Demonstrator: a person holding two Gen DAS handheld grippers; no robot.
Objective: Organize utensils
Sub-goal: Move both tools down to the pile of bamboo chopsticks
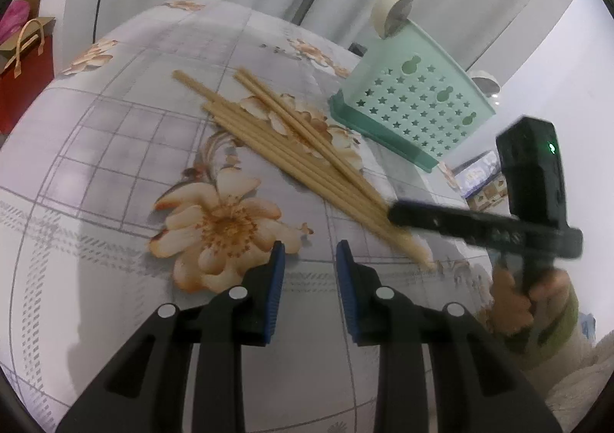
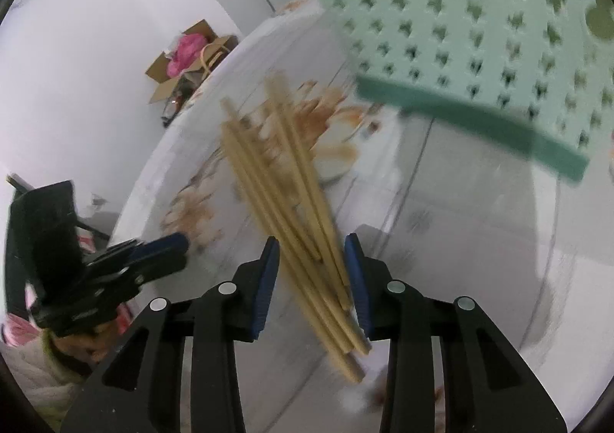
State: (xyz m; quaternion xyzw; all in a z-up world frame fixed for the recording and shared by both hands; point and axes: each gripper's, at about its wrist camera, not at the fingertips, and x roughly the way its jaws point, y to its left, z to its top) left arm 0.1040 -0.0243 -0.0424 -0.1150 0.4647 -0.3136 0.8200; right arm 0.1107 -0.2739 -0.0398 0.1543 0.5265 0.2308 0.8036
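Wooden chopsticks [image 2: 291, 225] loose on cloth [image 1: 96, 164], beside holder [image 1: 414, 103] | light, stiff, slippery; pinch mid-bundle | right gripper [image 2: 311, 275] open astride them, ungripped | left gripper [image 1: 310, 279] open, empty

Both views low over chopsticks [image 1: 291, 149]

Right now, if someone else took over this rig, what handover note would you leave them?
Left gripper: open, empty, hovering over the tablecloth near the chopsticks.
Right gripper: open, straddling the near ends of the chopsticks, not yet closed on them.
Holder: green, star-perforated, lying on the table beyond the chopsticks; no chopsticks visible in it.
Done: nothing stowed.
Left: close on the bundle, lift, load the holder.
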